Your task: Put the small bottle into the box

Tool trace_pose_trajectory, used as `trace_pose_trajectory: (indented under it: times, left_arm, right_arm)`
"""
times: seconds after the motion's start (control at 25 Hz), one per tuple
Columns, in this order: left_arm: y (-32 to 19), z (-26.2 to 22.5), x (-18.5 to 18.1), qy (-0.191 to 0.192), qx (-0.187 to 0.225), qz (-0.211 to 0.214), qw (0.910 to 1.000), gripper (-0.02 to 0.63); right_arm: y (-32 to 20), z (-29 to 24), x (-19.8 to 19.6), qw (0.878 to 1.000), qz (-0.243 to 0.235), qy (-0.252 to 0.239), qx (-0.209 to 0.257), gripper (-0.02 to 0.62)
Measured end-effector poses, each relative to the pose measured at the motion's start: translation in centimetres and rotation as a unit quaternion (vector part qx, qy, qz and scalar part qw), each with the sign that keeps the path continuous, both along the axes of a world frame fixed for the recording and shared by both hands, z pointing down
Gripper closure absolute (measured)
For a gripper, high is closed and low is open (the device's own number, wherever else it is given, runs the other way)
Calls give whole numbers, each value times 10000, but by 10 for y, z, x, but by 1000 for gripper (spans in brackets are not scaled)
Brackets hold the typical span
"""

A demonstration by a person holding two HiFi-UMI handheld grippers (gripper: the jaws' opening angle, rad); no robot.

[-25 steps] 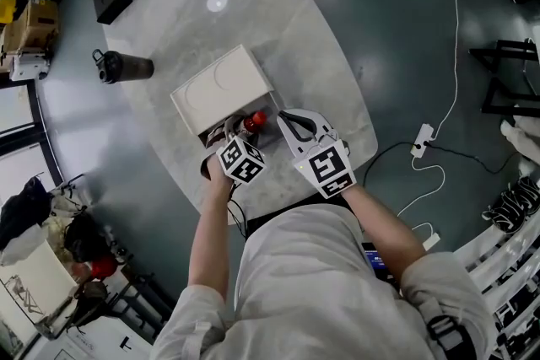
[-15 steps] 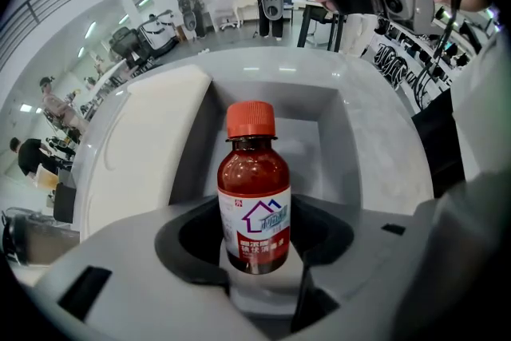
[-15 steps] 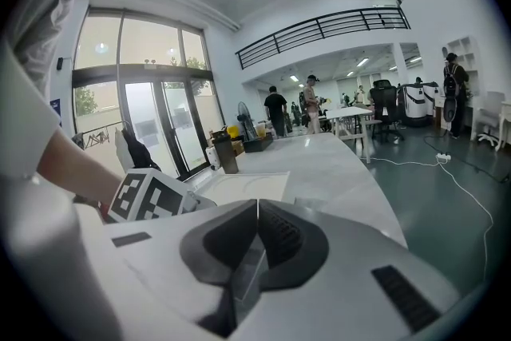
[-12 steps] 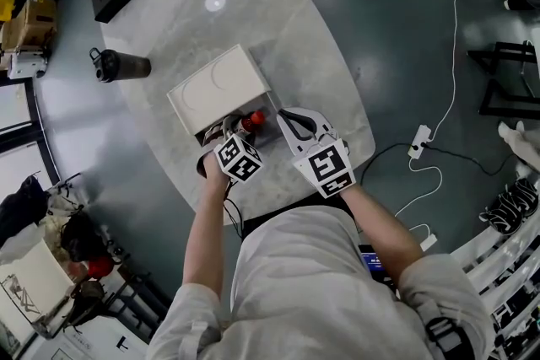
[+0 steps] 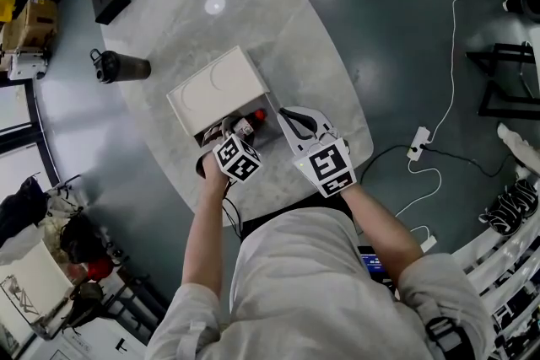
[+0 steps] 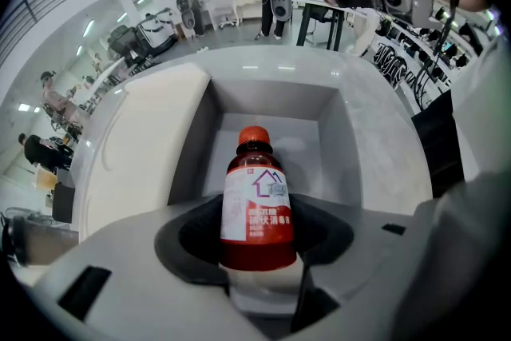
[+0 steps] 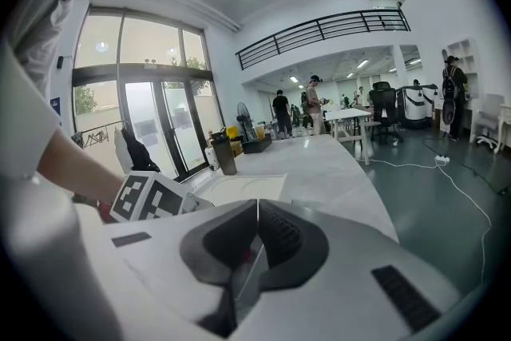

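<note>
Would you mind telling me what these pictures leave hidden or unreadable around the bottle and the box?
- Base of the small bottle: in the left gripper view it is covered by the left tongs, so whether it touches the floor of the box cannot be told.
- Print on the bottle's label: left gripper view, too small to read.
- Inside of the box: head view, mostly covered by the left tongs and the bottle.
</note>
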State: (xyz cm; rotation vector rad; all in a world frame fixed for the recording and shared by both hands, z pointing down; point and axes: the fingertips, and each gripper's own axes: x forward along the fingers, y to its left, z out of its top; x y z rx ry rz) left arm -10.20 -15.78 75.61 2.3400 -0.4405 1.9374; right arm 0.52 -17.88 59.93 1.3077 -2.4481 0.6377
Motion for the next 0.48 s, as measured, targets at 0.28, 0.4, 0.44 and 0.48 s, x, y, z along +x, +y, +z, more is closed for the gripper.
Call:
trace_pose_trajectory:
  times: [0.28, 0.4, 0.44, 0.48]
  left_arm:
    - [0, -2, 0, -3, 132, -132, 9998, 374]
    - [4, -5, -1, -204, 286, -26, 9994, 374]
    - [5, -8, -1, -245, 348, -22, 9991, 374]
    - [5, -11, -1, -257, 406, -47, 9988, 374]
  right_arm:
    - [5, -2, 4, 10000, -39, 22, -9, 569]
    - [10, -1, 5, 9999, -123, 13, -38, 569]
    - [11, -1, 6, 9999, -154, 9, -43, 569]
    - [13, -1, 6, 9998, -189, 3, -46, 569]
